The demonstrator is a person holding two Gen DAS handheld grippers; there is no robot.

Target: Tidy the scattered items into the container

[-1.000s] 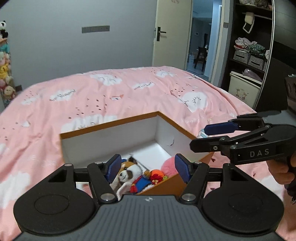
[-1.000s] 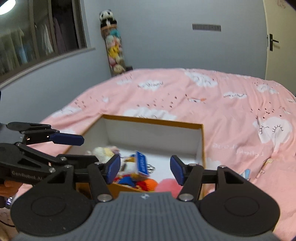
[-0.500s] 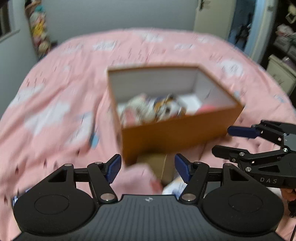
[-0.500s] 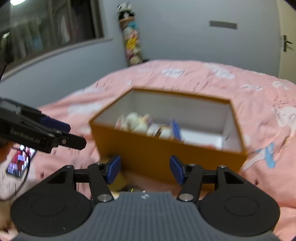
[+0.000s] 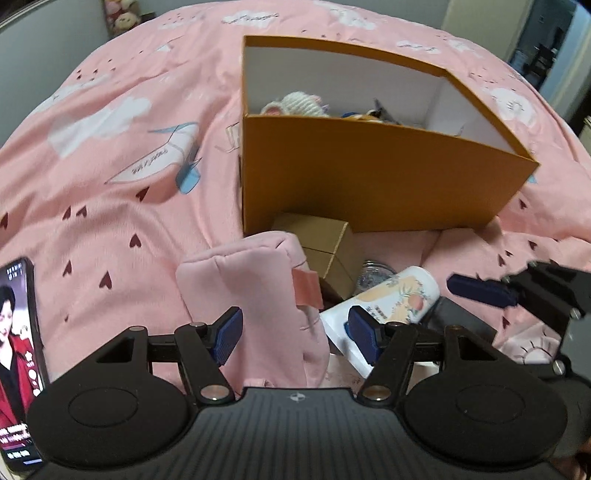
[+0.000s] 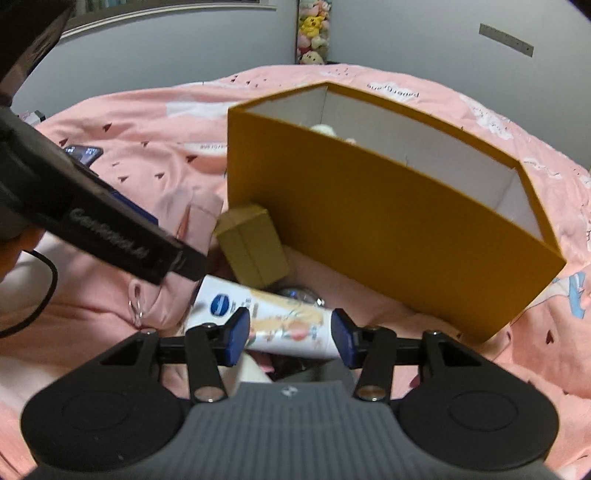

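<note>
An orange box with white inside stands on the pink bed and holds plush toys. In front of it lie a pink pouch, a small tan carton, a white lotion tube and a small glass jar. My left gripper is open just above the pouch and tube. My right gripper is open, with the lotion tube lying between its fingers. The box, carton and pouch also show in the right wrist view.
A phone with a lit screen lies on the bedspread at the left. A dark object lies under the tube. Plush toys hang on the far wall. A cable trails at the left.
Both grippers have pulled back from above the box and dropped low to the items in front of it. Both stay open.
</note>
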